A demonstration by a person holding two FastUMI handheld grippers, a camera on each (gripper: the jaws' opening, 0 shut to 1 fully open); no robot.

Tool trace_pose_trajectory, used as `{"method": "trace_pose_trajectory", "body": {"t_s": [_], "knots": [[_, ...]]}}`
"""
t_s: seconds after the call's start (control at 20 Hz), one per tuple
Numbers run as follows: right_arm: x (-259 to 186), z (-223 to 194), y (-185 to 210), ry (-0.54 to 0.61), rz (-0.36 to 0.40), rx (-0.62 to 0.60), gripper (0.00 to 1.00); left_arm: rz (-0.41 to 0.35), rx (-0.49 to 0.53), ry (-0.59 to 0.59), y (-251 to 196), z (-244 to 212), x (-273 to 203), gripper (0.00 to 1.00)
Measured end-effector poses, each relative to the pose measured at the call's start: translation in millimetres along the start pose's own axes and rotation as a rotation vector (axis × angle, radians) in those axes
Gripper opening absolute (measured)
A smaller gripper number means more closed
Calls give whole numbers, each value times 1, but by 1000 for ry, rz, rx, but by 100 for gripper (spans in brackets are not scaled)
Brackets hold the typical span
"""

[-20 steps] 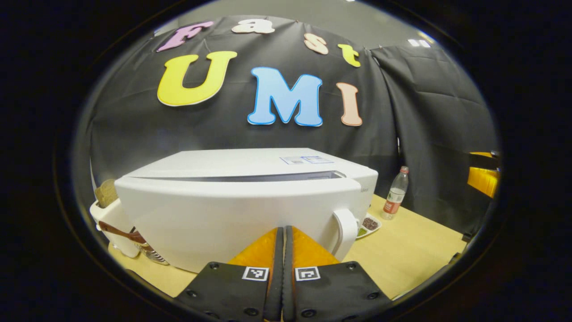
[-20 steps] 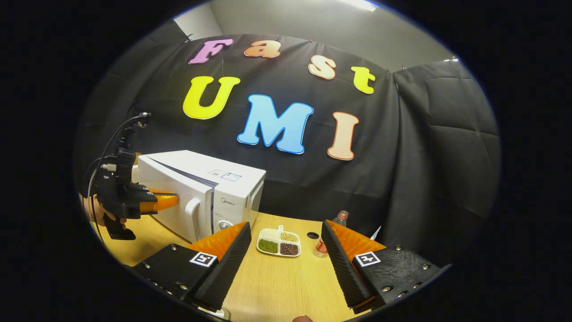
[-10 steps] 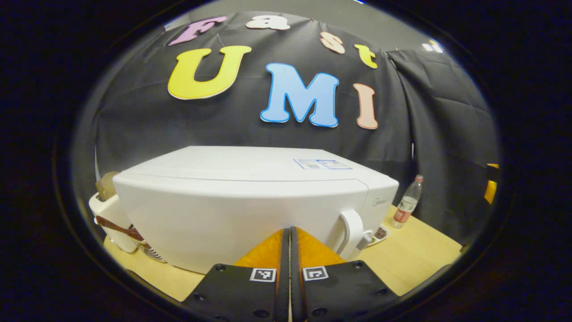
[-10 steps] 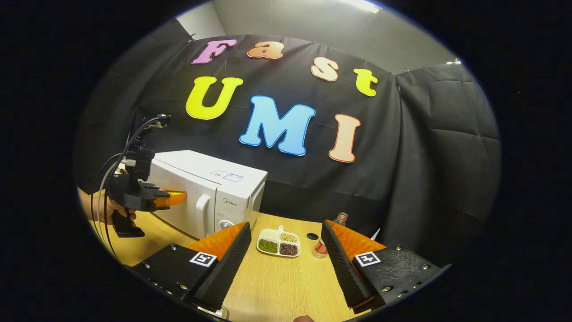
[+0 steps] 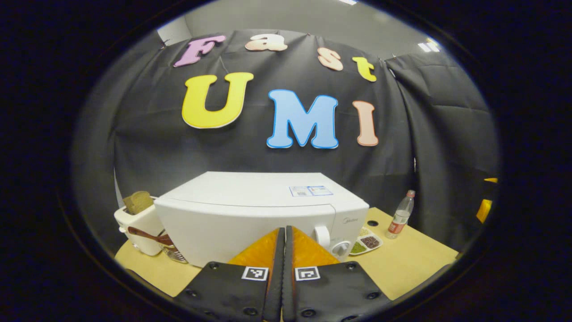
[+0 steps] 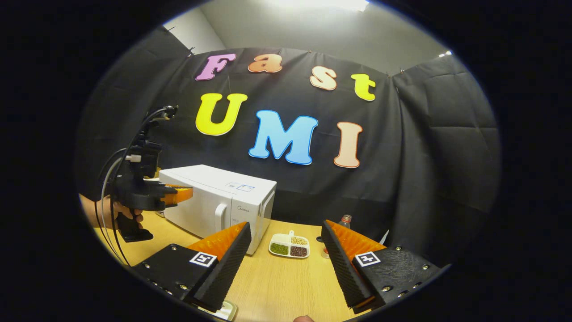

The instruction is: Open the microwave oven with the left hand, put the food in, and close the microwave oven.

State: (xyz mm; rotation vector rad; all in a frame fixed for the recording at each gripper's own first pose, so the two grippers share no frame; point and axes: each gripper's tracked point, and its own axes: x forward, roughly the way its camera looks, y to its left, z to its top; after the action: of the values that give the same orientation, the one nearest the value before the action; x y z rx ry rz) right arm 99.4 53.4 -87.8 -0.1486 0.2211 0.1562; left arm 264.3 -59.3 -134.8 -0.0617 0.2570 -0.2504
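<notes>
The white microwave [image 5: 250, 210] stands on the wooden table with its door shut, handle [image 5: 321, 237] at the door's right edge. My left gripper [image 5: 283, 243] is shut with nothing between its orange fingers and hovers a little in front of the door, apart from it. In the right gripper view a hand holds the left gripper [image 6: 187, 193] to the left of the microwave [image 6: 223, 201]. My right gripper [image 6: 286, 250] is open and empty above the table. A white divided dish of beans [image 6: 289, 246] lies beyond it, right of the microwave. What is inside the microwave is hidden.
A white toaster [image 5: 136, 221] holding bread stands left of the microwave, with a brown-handled utensil beside it. A plastic bottle [image 5: 401, 214] stands right of the divided dish [image 5: 368, 241], near the black cloth wall. Bare table [image 6: 277, 286] lies between my right fingers.
The microwave door went from slightly ajar to fully shut. My left gripper, still shut, then drew back from the door. The right gripper stayed open, lifting slightly.
</notes>
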Motion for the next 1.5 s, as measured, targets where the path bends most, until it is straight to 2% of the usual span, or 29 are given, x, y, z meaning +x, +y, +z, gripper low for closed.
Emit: {"method": "trace_pose_trajectory", "body": {"t_s": [0.25,0.45,0.5,0.55,0.7,0.75,0.95,1.05,1.15,1.2,1.5], "knots": [[-37,10,-5,-53,53,9,97,49,29,-79,-12,31,-89,8],[-60,23,-7,-91,67,-13,97,68,1,-99,-24,43,-146,8],[-66,26,-5,-96,72,-6,97,67,-4,-102,-27,47,-158,0],[-70,29,0,-105,82,6,97,66,-8,-108,-30,51,-170,8],[-80,38,5,-135,79,9,96,57,9,-142,-33,65,-201,6],[-82,41,5,-145,65,8,96,59,20,-155,-31,67,-212,13],[-95,49,12,-177,41,42,97,56,29,-168,-25,66,-245,12],[-100,52,10,-189,21,57,96,57,16,-192,-24,68,-261,44],[-106,57,14,-205,18,83,97,86,22,-198,-16,64,-268,85],[-109,59,16,-212,18,91,97,96,23,-197,-14,65,-273,98],[-110,59,28,-193,44,115,96,138,32,-228,0,76,-293,96]]}}
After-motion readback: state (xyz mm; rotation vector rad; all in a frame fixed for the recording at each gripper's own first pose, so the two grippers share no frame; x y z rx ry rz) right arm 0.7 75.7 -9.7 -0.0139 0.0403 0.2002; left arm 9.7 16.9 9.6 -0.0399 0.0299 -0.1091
